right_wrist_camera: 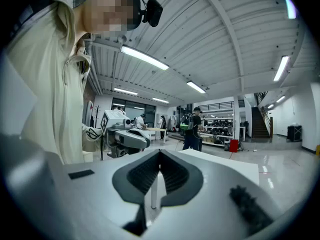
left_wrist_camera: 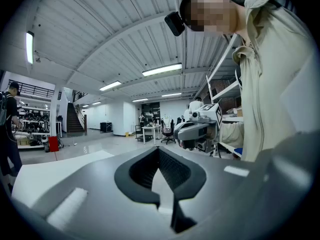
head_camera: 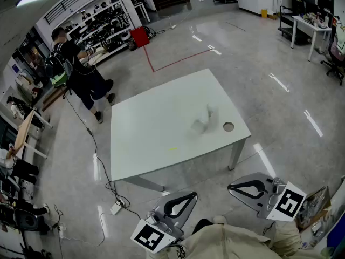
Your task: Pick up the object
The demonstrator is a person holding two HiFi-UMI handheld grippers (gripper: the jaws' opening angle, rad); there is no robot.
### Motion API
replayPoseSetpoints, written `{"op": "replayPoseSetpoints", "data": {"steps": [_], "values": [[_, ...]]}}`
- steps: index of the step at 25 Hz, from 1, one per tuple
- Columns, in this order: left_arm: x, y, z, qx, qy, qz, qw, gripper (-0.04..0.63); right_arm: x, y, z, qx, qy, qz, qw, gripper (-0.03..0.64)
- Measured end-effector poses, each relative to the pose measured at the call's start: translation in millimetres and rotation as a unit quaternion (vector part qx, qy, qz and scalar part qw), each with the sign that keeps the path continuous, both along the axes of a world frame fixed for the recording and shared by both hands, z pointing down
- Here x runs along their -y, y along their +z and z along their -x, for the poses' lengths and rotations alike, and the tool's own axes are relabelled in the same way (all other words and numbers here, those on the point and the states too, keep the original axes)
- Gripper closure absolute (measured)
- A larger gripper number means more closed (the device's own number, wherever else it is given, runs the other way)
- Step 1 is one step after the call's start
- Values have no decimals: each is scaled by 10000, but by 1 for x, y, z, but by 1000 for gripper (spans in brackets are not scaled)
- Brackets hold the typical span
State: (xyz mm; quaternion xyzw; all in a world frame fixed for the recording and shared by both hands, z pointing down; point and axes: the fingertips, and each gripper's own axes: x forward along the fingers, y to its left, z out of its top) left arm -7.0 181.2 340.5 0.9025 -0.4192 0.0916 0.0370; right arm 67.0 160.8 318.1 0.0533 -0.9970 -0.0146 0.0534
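On the white table (head_camera: 156,139), toward its right side, lies a pale see-through object (head_camera: 204,122), too blurred to name. Both grippers hang low in the head view, short of the table's near edge and close to the person's body. My left gripper (head_camera: 192,195) has its jaws together with nothing between them; its own view shows the tips (left_wrist_camera: 159,151) meeting over the tabletop (left_wrist_camera: 50,171). My right gripper (head_camera: 230,188) is likewise shut and empty, its tips (right_wrist_camera: 160,154) touching. Each gripper view shows the other gripper (left_wrist_camera: 200,129) (right_wrist_camera: 125,134) beside it.
A round hole (head_camera: 228,127) sits near the table's right corner. A person with a backpack (head_camera: 75,69) stands beyond the far left corner. Cables and a power strip (head_camera: 116,206) lie on the floor at the left front. Shelving (head_camera: 91,20) and a desk (head_camera: 310,28) line the room.
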Motion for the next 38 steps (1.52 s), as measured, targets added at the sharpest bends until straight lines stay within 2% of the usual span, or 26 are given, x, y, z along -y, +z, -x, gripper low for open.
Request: {"op": "replayPoseSetpoints", "data": {"steps": [5, 13, 26, 33, 38], "values": [[20, 6, -4, -76, 44, -48, 9999, 589, 18, 8, -2, -30, 16, -38, 10000, 614], [78, 16, 16, -153, 260, -88, 9995, 589, 70, 19, 19, -224, 270, -82, 9994, 614], [181, 15, 58, -186, 785, 45, 9967, 589, 167, 15, 84, -410, 615, 102, 9972, 614], [226, 25, 82, -259, 963, 75, 9950, 589, 214, 32, 111, -580, 815, 281, 9946, 614], [246, 35, 92, -359, 1056, 271, 9934, 589, 244, 59, 118, -888, 1209, 728, 9860, 614]]}}
